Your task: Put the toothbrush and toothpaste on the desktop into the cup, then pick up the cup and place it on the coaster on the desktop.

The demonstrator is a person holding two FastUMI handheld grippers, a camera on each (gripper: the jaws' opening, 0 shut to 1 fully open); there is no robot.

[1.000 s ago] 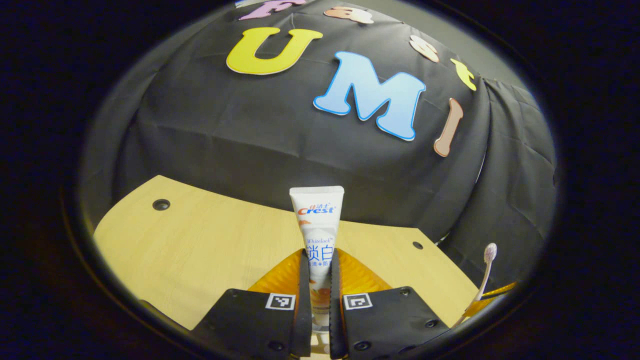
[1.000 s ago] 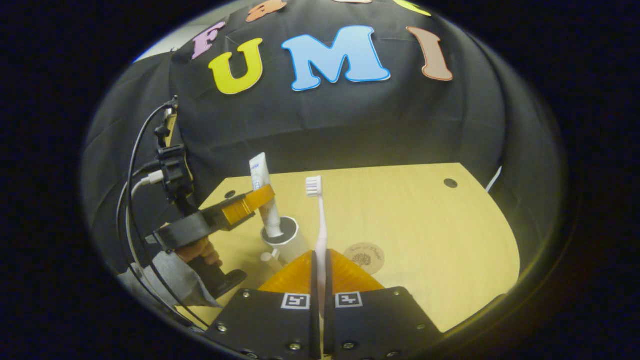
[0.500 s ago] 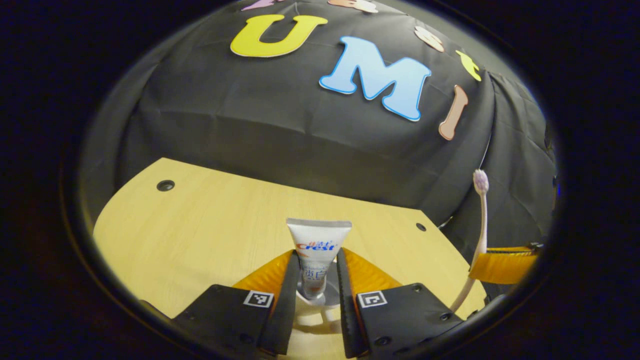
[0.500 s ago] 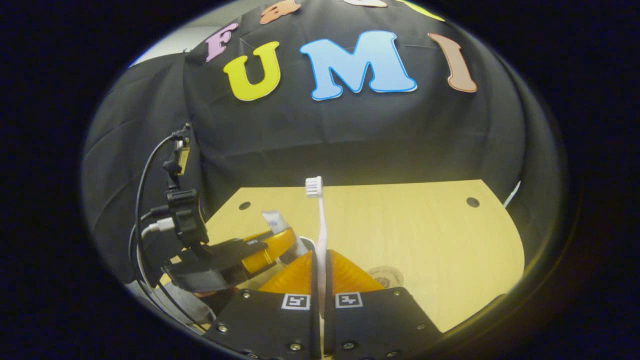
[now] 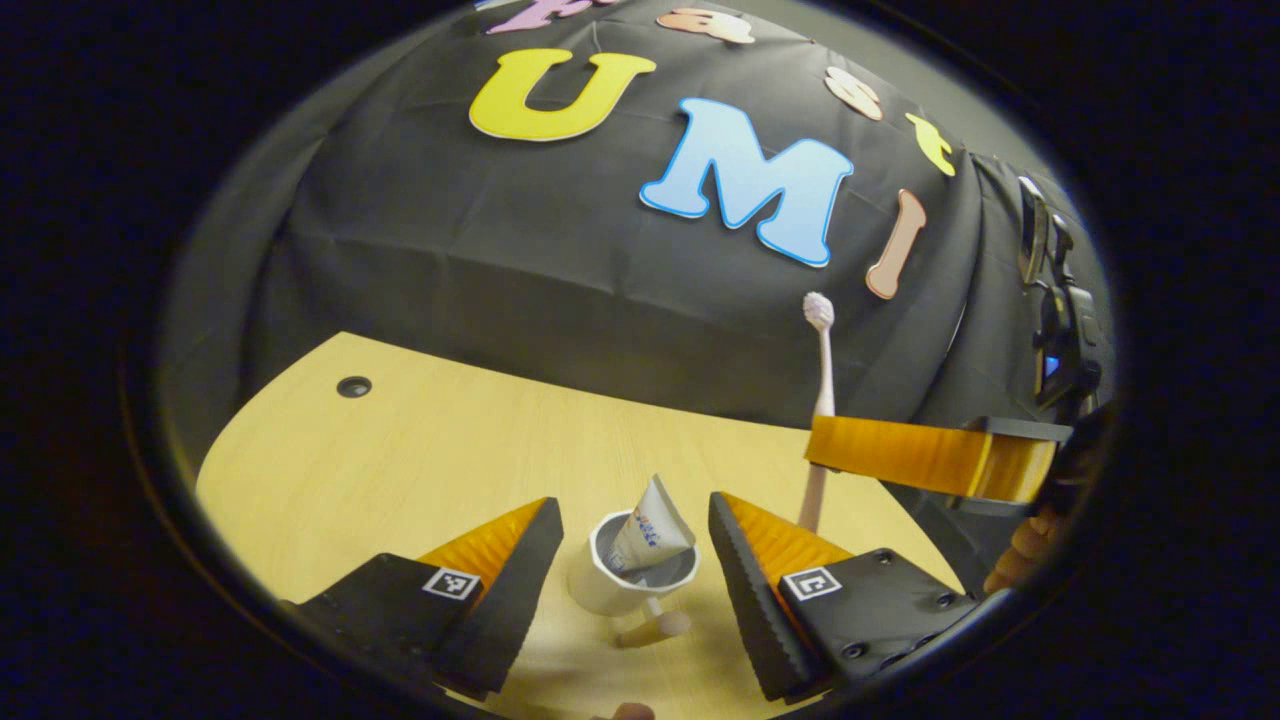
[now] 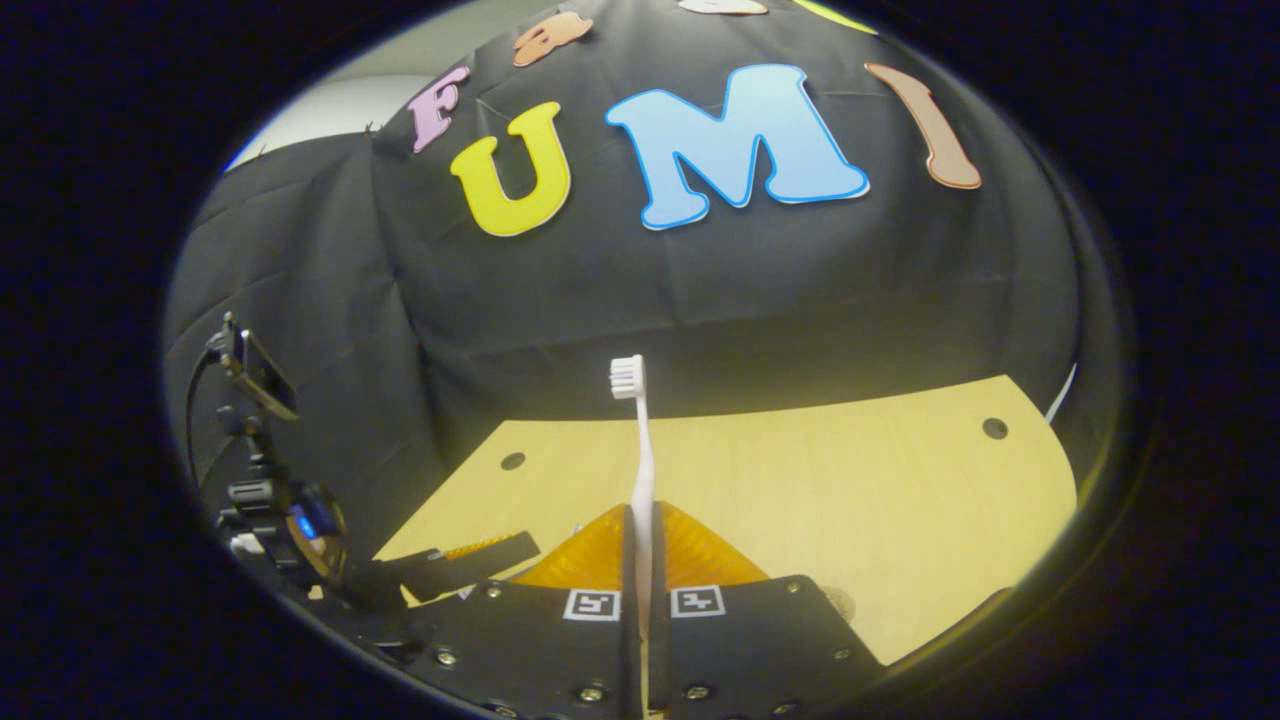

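Down in the cup (image 5: 630,580) the toothpaste (image 5: 652,520) now sits, leaning on the rim, where half a second ago your left tool (image 5: 628,575) was only letting it slide in; that tool now stands spread wide on either side of the cup, holding nothing. Toothpaste step looks done. Your right tool (image 6: 640,560) stays clenched on the toothbrush (image 6: 640,450), upright, and has come in just beside the cup on its right. Pull the left tool back to give it room. Counter (image 5: 430,450) behind the cup lies bare to its far edge. Coaster (image 6: 840,600) barely peeks out by the right tool.
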